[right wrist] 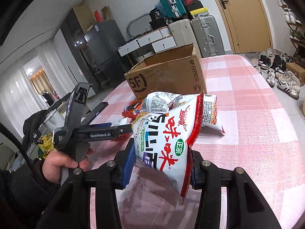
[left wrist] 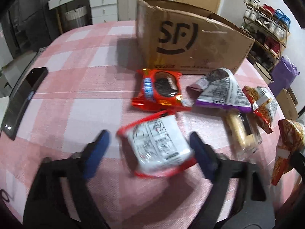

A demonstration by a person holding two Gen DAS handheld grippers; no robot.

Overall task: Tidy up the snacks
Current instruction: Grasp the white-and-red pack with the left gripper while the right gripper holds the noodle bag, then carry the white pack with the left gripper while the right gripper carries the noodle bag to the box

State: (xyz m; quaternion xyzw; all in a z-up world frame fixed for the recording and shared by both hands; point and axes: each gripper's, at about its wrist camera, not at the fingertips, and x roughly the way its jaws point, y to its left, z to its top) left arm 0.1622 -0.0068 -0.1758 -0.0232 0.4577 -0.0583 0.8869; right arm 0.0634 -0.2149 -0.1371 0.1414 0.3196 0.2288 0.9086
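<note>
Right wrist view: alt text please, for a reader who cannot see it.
The right gripper is shut on a white and red snack bag, held above a pink checked tablecloth. Behind stands an open cardboard box; a hand holds the left gripper.

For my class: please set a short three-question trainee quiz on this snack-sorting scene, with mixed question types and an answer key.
1. True or false: the right gripper is shut on the white and red snack bag.
2. Multiple choice: the small packet with the white label lies
A. inside the cardboard box
B. on the pink checked tablecloth, between the fingers of the left gripper
C. on top of the black phone
3. Fill in: the orange cookie packet lies just in front of the ____.

Key
1. True; it holds the bag above the table.
2. B; the pads are not pressing on it.
3. Cardboard box.
</note>
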